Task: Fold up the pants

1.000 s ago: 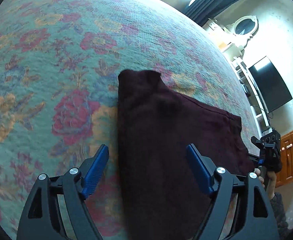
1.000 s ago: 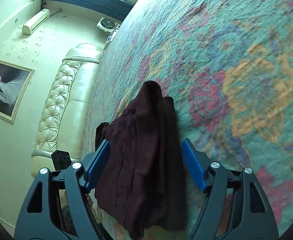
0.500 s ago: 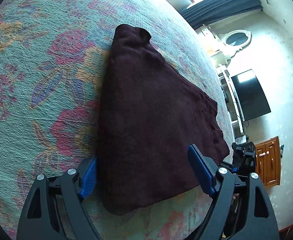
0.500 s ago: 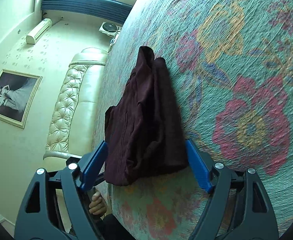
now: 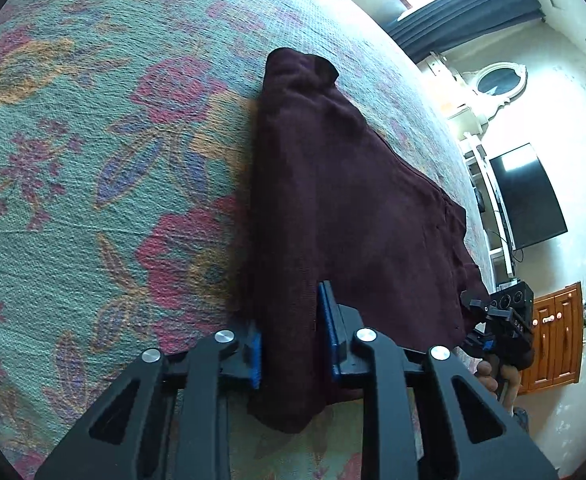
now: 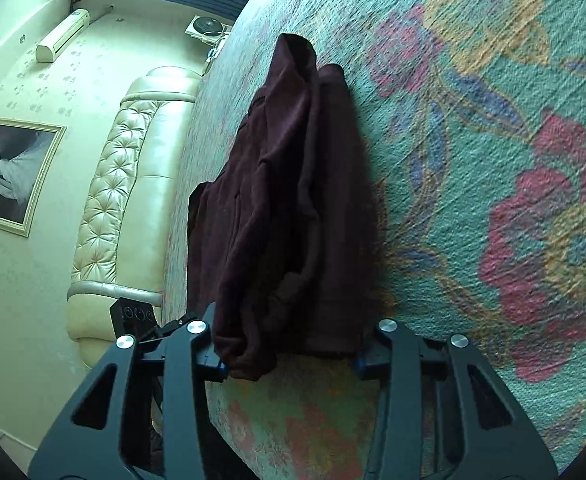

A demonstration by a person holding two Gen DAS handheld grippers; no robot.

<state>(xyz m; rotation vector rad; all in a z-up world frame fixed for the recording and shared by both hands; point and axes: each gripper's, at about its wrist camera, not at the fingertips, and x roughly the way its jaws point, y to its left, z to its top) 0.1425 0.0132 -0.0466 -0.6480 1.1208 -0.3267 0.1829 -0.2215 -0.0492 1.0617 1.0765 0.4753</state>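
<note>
Dark maroon pants [image 5: 333,200] lie folded on the floral bedspread [image 5: 93,160]. My left gripper [image 5: 293,344] is shut on the near left edge of the pants; the cloth bunches between the blue pads [image 5: 327,320]. In the right wrist view the pants [image 6: 285,200] lie between my right gripper's [image 6: 289,356] fingers, which stand wide apart around the near end; the blue pads [image 6: 359,364] are mostly hidden under the cloth. The right gripper also shows in the left wrist view [image 5: 501,320], at the pants' far corner.
The bedspread [image 6: 493,160] stretches on all sides of the pants. A cream tufted headboard [image 6: 117,200] and a framed picture [image 6: 9,176] are at the left. A black TV [image 5: 529,196], a white mirror [image 5: 497,84] and a wooden cabinet [image 5: 557,336] stand at the right.
My left gripper has closed on the near edge of the pants. My right gripper has slid forward, so the pants' end now lies between its open fingers.
</note>
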